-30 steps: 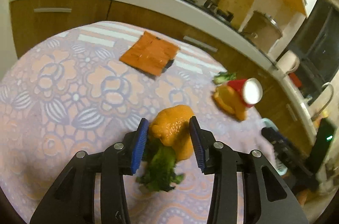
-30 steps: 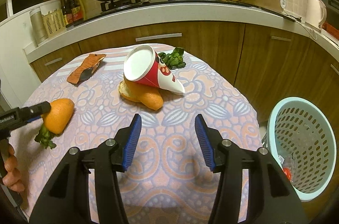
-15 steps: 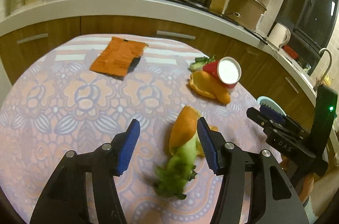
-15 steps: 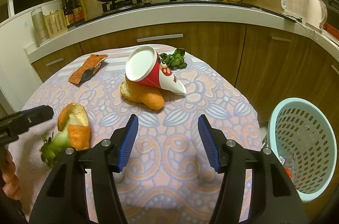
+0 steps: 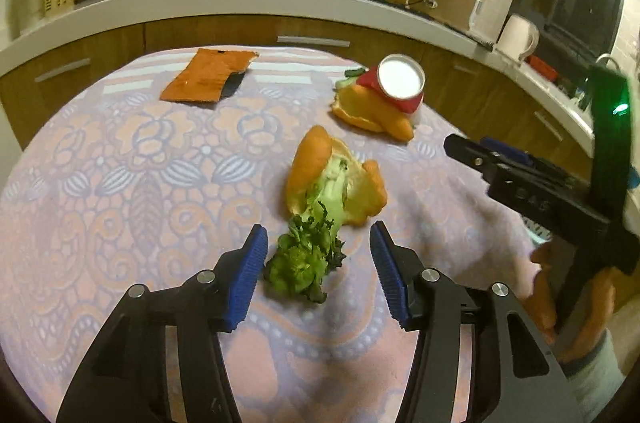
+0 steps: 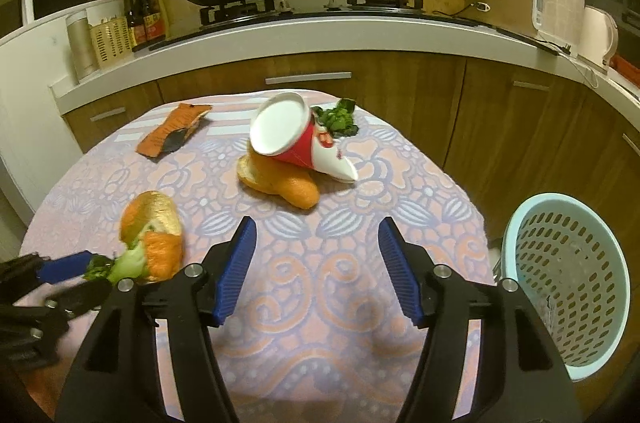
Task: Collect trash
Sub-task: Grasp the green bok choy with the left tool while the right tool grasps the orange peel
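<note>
An orange peel (image 5: 320, 167) with a leafy green scrap (image 5: 308, 255) lies on the patterned tablecloth (image 5: 120, 183). My left gripper (image 5: 316, 263) is open, its blue pads on either side of the greens, not touching. It shows in the right wrist view (image 6: 60, 275) beside the same peel (image 6: 154, 235). My right gripper (image 6: 314, 267) is open and empty above the cloth. A red and white paper cup (image 6: 296, 139) lies tipped on a second orange peel (image 6: 280, 183). More greens (image 6: 336, 119) lie behind the cup. A torn orange wrapper (image 6: 172, 133) lies at the far left.
A pale blue perforated basket (image 6: 568, 263) stands off the table's right edge. A kitchen counter (image 6: 320, 35) with a wok, a pot and a cutting board runs behind the table. My right gripper's body (image 5: 540, 191) crosses the right side of the left wrist view.
My left gripper let go of the orange peel and greens, opened wide and drew back. The peel now lies on the cloth, fallen open. My right gripper opened slightly wider.
</note>
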Demonstrator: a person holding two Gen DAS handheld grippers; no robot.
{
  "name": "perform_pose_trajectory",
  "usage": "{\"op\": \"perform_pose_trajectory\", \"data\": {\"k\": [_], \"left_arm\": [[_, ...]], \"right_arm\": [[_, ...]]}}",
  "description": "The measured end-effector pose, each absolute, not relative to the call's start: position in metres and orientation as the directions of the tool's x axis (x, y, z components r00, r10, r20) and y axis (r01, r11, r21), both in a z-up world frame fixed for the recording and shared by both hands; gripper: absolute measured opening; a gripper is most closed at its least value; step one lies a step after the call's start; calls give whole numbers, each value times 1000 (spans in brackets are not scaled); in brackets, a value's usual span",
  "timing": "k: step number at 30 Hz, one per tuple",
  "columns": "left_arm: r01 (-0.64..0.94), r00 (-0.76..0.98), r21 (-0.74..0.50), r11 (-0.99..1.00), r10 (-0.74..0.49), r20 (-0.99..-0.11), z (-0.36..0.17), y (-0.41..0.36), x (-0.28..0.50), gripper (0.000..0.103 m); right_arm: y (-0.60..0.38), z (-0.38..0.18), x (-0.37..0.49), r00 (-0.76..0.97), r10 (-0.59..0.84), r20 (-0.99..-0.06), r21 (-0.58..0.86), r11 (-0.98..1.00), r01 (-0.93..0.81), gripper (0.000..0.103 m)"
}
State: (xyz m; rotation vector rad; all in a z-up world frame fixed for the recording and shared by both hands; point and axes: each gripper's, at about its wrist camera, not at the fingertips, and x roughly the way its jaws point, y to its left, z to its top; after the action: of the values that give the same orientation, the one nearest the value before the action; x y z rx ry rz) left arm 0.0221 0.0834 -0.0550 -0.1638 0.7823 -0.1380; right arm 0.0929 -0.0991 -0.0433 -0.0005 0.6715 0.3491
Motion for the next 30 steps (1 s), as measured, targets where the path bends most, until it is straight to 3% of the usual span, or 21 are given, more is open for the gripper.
{"op": "perform_pose_trajectory", "data": {"k": [3,8,17,22,29,30], "left_arm": [[62,671,-174,983,-170,-721,-62,79,33,25],[92,660,-174,980,-191,-726,-63,78,28,21],[178,675,-377,909,-392,-625,-42,116,-11,20],[58,726,-365,929,-290,-623,-44,148,-16,20],[-131,682,-245,961,-92,-726,-60,164,2,23],[-131,678,-237,963,-88,-730,-59,163,3,28]], "right_arm": [[-89,-41,87,705,354,-615,132,927,-350,60],[-67,-35,77,668,411,-620,135,895,-425,60],[-64,-51,90,612,449,-651,231,885,-404,60],[-57,-51,85,616,435,-656,199,888,-414,60],[-27,-50,79,571,461,-680,190,862,-470,64],[-23,-51,78,569,457,-684,182,862,-474,66]]}}
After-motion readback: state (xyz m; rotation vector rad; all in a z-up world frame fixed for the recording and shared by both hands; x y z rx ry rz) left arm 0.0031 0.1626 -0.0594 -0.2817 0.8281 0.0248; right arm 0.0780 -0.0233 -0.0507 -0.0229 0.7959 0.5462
